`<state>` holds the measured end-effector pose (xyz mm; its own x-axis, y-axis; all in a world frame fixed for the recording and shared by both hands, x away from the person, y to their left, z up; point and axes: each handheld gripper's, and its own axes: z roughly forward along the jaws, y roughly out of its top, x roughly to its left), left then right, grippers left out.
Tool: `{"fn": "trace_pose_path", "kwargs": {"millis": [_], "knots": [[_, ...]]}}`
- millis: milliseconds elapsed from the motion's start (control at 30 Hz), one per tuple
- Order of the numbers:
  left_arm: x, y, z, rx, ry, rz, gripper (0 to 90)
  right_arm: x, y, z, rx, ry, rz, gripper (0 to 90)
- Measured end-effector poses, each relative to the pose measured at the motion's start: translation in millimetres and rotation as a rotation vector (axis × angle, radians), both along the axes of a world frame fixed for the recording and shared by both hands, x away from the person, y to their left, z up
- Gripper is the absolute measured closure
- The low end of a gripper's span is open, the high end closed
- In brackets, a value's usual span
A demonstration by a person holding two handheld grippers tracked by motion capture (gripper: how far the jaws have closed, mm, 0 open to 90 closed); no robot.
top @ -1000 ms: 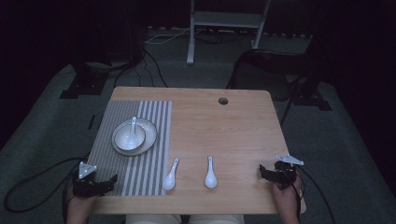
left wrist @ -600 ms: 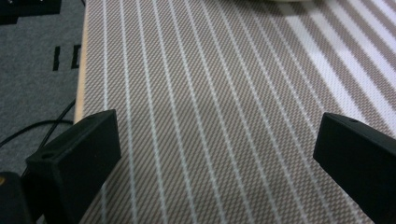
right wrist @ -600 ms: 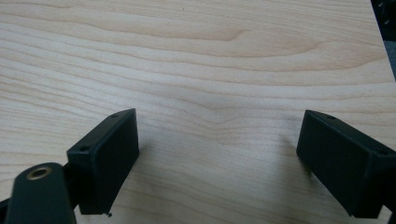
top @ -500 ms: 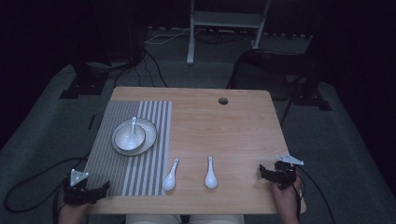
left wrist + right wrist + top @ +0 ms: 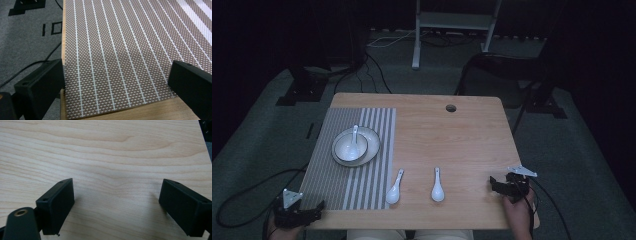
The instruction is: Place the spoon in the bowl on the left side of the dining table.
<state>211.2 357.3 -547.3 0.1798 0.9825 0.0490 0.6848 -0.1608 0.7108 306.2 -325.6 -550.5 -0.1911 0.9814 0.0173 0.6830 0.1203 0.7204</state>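
1. Left claw (image 5: 307, 214) sits at the near-left corner of the worktop (image 5: 462, 135), jaws wide, nothing btwn them; the left gripper view has them straddling the near edge of the striped mat (image 5: 120, 50).
2. Right claw (image 5: 498, 185) rests at the near-right edge, jaws wide over bare wood, holding nothing.
3. You've got two white spoons nearest: one (image 5: 394, 187) just beside the mat's right edge, the other (image 5: 437, 185) further right, well apart from your right claw.
4. On the mat, farther back: bowl (image 5: 351, 146) on a plate (image 5: 371, 150), w/ a third spoon (image 5: 355, 135) inside it.
5. Round hole (image 5: 451, 108) near the far edge.
6. Path btwn right claw & spoons is open wood.
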Motion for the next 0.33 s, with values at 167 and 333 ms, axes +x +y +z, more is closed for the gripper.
{"fn": "trace_pose_path", "kwargs": {"millis": [167,333], "knots": [[-1.4,1.1,-0.3,-0.022,-0.019,0.007,0.8,0.0,0.0,0.0,0.000,0.000,0.000,12.3],[-1.6,1.1,0.5,-0.024,-0.018,0.010,0.8,0.1,0.0,0.1,-0.001,0.000,0.000,12.3]]}}
